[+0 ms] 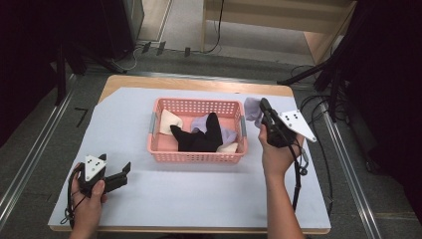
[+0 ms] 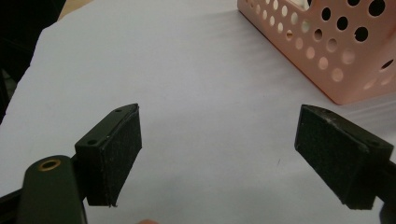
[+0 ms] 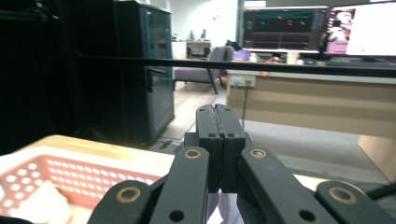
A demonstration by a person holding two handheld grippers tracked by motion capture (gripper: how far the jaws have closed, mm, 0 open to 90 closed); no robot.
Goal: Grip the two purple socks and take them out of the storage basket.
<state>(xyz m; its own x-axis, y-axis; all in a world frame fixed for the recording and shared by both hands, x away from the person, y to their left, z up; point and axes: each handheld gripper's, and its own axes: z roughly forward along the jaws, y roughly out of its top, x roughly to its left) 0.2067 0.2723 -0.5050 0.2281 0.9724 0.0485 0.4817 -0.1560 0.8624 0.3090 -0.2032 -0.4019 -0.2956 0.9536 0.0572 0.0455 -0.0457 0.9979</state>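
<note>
R gripper point(image 1: 265, 110) holds a lilac cloth point(image 1: 252, 109) up by the pink basket point(image 1: 197, 156); L gripper point(image 1: 121, 174) idle, jaws wide apart.

High view: basket sits mid-table on the pale sheet point(image 1: 189, 194), w/ a black garment point(image 1: 199, 138), a cream piece point(image 1: 168, 121) and more lilac fabric point(image 1: 204, 122) inside. R gripper is raised just off the basket's right end, jaws pressed together in the right gripper view point(image 3: 219, 140), a bit of lilac cloth point(image 3: 229, 205) showing below them, so it's pinched there. L gripper rests low at the table's near-left, well apart from the basket; left gripper view shows its pads point(image 2: 116, 154) spread over bare sheet, basket corner point(image 2: 336, 51) ahead-right.
</note>
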